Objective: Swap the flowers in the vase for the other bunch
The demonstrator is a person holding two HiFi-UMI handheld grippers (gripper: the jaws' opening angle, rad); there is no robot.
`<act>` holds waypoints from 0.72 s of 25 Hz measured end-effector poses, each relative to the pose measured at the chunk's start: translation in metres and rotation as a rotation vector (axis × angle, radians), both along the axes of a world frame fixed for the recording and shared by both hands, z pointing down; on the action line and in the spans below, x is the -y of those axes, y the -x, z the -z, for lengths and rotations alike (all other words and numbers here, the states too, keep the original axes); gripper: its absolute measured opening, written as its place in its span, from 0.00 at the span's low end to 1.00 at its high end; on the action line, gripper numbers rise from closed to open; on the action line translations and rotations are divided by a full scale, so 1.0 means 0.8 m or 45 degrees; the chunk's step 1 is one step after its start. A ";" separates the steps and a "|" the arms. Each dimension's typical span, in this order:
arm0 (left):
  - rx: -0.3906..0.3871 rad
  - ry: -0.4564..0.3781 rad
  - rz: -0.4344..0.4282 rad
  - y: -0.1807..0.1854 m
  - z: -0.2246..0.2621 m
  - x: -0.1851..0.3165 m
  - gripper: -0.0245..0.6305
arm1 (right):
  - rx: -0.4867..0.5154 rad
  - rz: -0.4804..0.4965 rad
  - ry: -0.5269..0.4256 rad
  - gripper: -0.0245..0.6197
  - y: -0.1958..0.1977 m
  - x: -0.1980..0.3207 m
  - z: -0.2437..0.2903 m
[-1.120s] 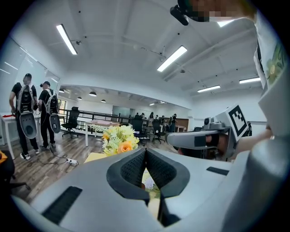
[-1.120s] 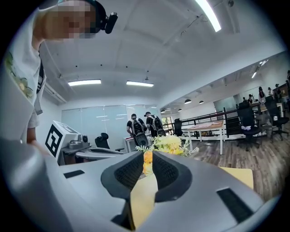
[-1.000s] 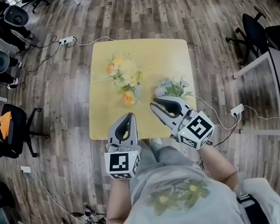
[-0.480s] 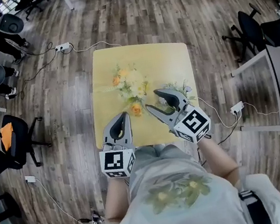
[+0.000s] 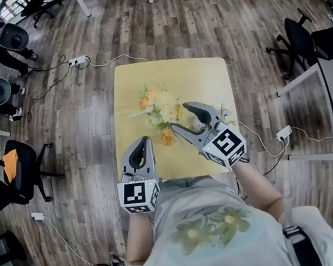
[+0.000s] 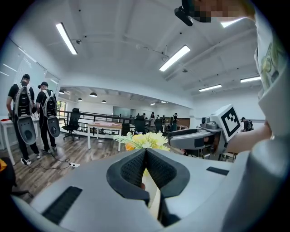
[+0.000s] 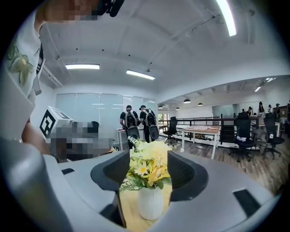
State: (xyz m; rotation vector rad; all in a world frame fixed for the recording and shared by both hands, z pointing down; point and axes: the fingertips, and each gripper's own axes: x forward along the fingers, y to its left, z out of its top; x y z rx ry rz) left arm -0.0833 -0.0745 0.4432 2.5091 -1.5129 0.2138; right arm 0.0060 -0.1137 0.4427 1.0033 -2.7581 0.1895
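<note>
— Left gripper (image 6: pixel 145 153)?
— Closed, pads (image 6: pixel 133 168) pressed together, nothing between. Held low over the near edge of the yellow table (image 5: pixel 201 75), at the left.
— And the right gripper (image 7: pixel 149 158)?
— Spread wide, having just been opening. Grips nothing all the same: frames the white vase (image 7: pixel 151 204) and its yellow bunch (image 7: pixel 146 168) between the two pads, yet touches neither.
— Whereabouts of the vase?
— Upright on the table, toward the middle, just ahead of the right gripper's tips. Holds yellow, white and orange blooms with green sprigs, spilling over the rim.
— The other bunch (image 5: pixel 222 112)?
— Down on the table at the right side, pale blue and white, mostly covered from above by the right gripper. Apart from the vase.
— Anything more around?
— Wood-plank floor (image 5: pixel 79 144) under the table, office chairs (image 5: pixel 20 152) off to the sides, a power strip (image 5: pixel 80 61) with its cable past the table's far left corner. Two persons (image 7: pixel 132 123) with packs on their backs, far behind the vase in the right gripper view.
</note>
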 end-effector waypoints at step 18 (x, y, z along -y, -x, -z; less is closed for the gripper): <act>0.020 0.011 0.121 0.049 -0.007 0.005 0.06 | -0.077 0.009 0.045 0.41 0.026 0.034 -0.050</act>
